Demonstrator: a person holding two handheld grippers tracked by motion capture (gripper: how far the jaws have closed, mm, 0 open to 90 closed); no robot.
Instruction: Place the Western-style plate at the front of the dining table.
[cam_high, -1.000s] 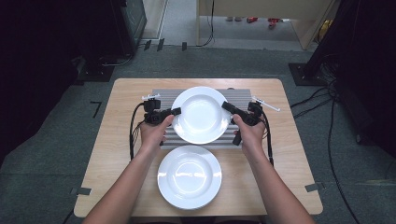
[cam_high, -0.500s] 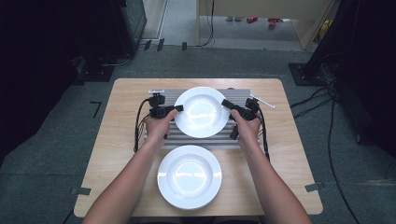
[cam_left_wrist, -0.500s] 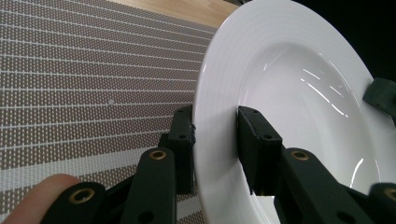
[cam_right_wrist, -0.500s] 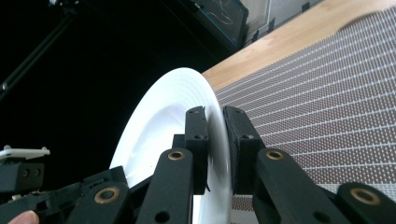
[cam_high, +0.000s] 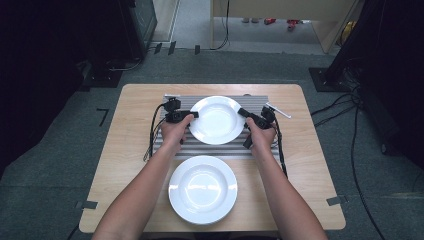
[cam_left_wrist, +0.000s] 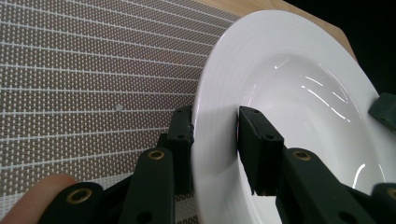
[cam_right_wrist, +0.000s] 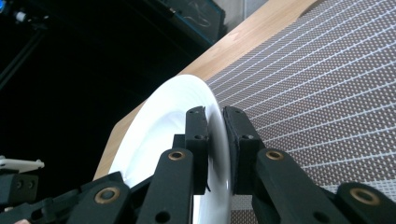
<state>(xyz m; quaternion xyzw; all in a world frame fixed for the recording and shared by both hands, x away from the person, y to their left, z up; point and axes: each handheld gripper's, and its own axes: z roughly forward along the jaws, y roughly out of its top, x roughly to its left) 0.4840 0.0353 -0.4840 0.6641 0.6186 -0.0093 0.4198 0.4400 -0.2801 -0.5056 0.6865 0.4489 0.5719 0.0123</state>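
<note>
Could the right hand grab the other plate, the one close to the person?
Probably not yet. The right tool is shut on the held plate, as is the left tool. The near plate lies uncovered on the table, once a hand is free.

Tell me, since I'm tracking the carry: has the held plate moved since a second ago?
Yes. The held plate has come nearer the front plate, covering more of the striped mat.

White plate (cam_high: 216, 120), grey-striped woven mat (cam_high: 210, 150)
</note>
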